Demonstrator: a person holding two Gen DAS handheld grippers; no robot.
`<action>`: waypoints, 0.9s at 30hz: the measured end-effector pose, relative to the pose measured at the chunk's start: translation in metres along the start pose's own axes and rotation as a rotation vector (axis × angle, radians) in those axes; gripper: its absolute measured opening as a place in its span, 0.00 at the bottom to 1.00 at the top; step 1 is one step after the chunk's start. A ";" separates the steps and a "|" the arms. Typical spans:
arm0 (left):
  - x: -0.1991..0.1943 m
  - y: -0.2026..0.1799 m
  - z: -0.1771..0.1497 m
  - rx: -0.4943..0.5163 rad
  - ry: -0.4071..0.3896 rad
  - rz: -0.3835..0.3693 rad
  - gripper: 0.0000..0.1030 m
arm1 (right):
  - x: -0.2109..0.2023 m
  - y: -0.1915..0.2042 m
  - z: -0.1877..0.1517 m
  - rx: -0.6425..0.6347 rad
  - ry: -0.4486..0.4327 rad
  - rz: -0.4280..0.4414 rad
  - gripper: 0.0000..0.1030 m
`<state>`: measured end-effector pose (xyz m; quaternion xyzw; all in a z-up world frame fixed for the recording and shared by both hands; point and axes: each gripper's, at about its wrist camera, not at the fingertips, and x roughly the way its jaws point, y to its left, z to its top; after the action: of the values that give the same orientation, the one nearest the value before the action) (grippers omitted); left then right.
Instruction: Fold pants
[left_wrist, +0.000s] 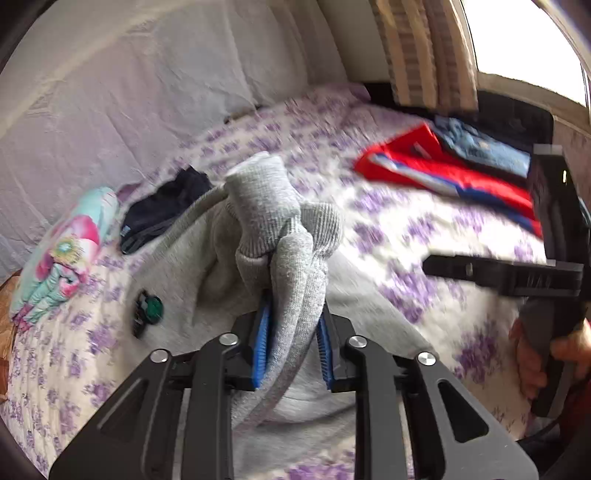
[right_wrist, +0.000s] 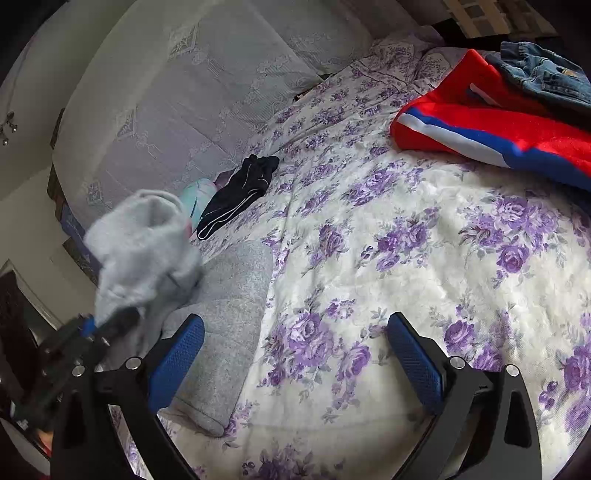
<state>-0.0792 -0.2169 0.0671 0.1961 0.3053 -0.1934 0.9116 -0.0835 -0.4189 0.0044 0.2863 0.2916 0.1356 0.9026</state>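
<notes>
The grey sweatpants (left_wrist: 177, 280) lie on the floral bedspread (right_wrist: 406, 258). My left gripper (left_wrist: 293, 336) is shut on a bunch of their fabric, and the ribbed cuffs (left_wrist: 269, 206) bulge out above its blue pads. In the right wrist view the same bunch (right_wrist: 144, 243) hangs lifted at the left, above a folded grey part (right_wrist: 229, 314) that rests on the bed. My right gripper (right_wrist: 295, 354) stands open over the bedspread with nothing between its pads (right_wrist: 177, 362), just right of the grey fabric. A hand (left_wrist: 535, 354) holds it at the right edge of the left wrist view.
A red garment with white and blue stripes (right_wrist: 498, 125) and jeans (right_wrist: 546, 74) lie at the far right. A dark folded garment (right_wrist: 240, 192) and a turquoise-pink bundle (left_wrist: 62, 254) sit by the pale back cushions (right_wrist: 166, 92). A curtain (left_wrist: 424, 51) hangs behind.
</notes>
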 end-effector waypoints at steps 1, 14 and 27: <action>0.005 -0.009 -0.008 0.010 0.006 -0.016 0.35 | -0.001 -0.001 0.000 0.006 -0.004 0.009 0.97; -0.050 0.082 0.056 -0.248 -0.176 0.075 0.89 | -0.005 -0.005 0.002 0.036 -0.030 0.049 0.97; 0.064 0.030 0.037 -0.059 0.159 0.035 0.91 | -0.005 -0.005 0.001 0.040 -0.032 0.052 0.97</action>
<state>0.0003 -0.2237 0.0611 0.1890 0.3788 -0.1523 0.8931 -0.0862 -0.4253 0.0046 0.3137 0.2722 0.1484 0.8975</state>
